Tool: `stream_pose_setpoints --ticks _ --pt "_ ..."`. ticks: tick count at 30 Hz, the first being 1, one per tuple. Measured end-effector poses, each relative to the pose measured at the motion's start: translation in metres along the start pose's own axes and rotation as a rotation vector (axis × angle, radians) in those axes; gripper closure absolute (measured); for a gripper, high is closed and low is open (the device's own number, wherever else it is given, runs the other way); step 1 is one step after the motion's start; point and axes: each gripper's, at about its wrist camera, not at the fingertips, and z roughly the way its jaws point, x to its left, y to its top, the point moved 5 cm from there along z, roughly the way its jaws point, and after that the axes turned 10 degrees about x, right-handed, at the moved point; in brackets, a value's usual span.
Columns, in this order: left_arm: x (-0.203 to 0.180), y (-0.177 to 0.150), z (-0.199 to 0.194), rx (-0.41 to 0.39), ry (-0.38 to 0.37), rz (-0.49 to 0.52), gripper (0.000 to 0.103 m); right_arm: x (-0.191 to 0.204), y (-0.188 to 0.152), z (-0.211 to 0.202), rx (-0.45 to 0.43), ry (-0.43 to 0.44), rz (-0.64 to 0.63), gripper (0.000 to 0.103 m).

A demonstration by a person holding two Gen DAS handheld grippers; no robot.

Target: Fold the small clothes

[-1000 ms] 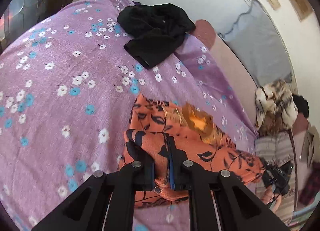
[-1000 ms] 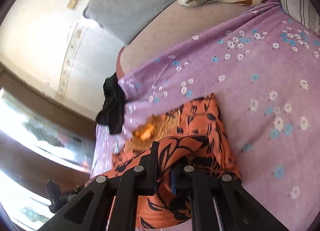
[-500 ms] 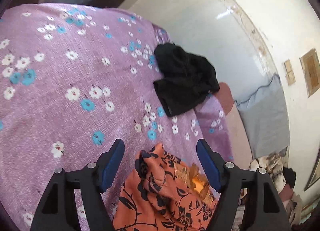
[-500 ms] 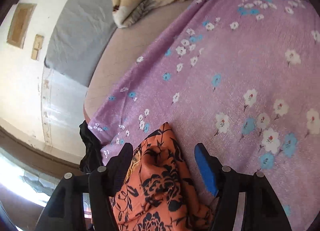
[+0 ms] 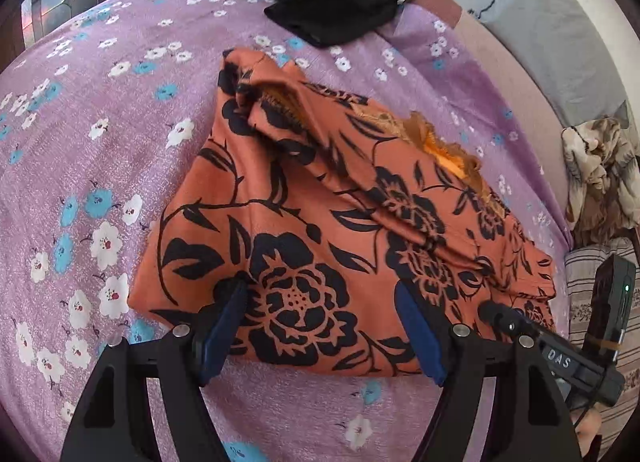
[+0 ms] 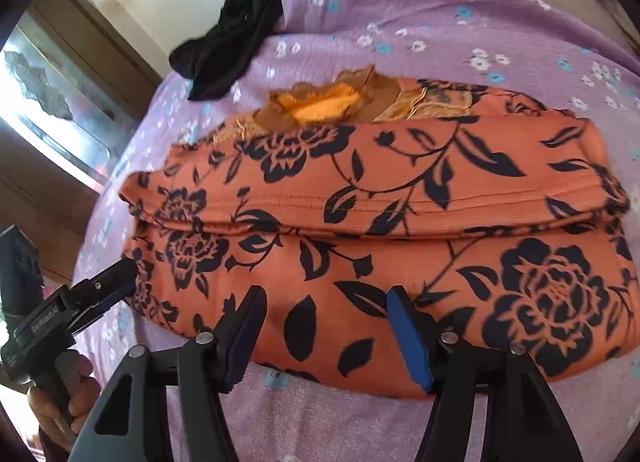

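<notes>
An orange garment with black flowers [image 5: 320, 214] lies folded into a thick bundle on the purple flowered bedsheet [image 5: 120, 110]. It also shows in the right wrist view [image 6: 380, 230], with a yellow-brown lace part [image 6: 332, 102] sticking out at its far edge. My left gripper [image 5: 320, 318] is open, its blue pads either side of the bundle's near edge, holding nothing. My right gripper [image 6: 324, 330] is open at the bundle's other near edge, empty. The right gripper appears in the left wrist view [image 5: 552, 346]; the left appears in the right wrist view [image 6: 80, 302].
A black garment [image 5: 336, 10] lies crumpled at the far end of the sheet, also in the right wrist view [image 6: 232, 38]. A grey pillow [image 5: 560, 34] and a brown patterned blanket [image 5: 600, 166] lie at the right. A window [image 6: 48, 102] is beyond the bed.
One second ago both grippers were shut on the orange garment. They opened and let it go, and now stand open at the folded bundle's near edges.
</notes>
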Motion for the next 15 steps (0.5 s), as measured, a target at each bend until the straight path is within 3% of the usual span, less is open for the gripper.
stream_pose_setpoints --ticks 4,8,11,13,15 --pt "0.001 0.014 -0.006 -0.007 -0.040 -0.032 0.026 -0.010 0.063 0.008 -0.054 -0.055 0.033 0.039" --pt "0.014 0.034 -0.009 -0.038 -0.054 -0.097 0.026 -0.028 0.124 -0.020 -0.266 -0.055 0.188 0.039" --pt "0.026 0.041 -0.011 -0.043 -0.088 -0.168 0.026 -0.014 0.129 -0.040 -0.341 0.032 0.201 0.038" --pt "0.030 0.040 -0.017 -0.053 -0.070 -0.201 0.026 0.009 0.116 -0.040 -0.321 0.056 0.123 0.037" --pt "0.037 0.042 -0.028 -0.091 -0.006 -0.219 0.026 0.037 0.100 -0.028 -0.254 0.060 0.027 0.037"
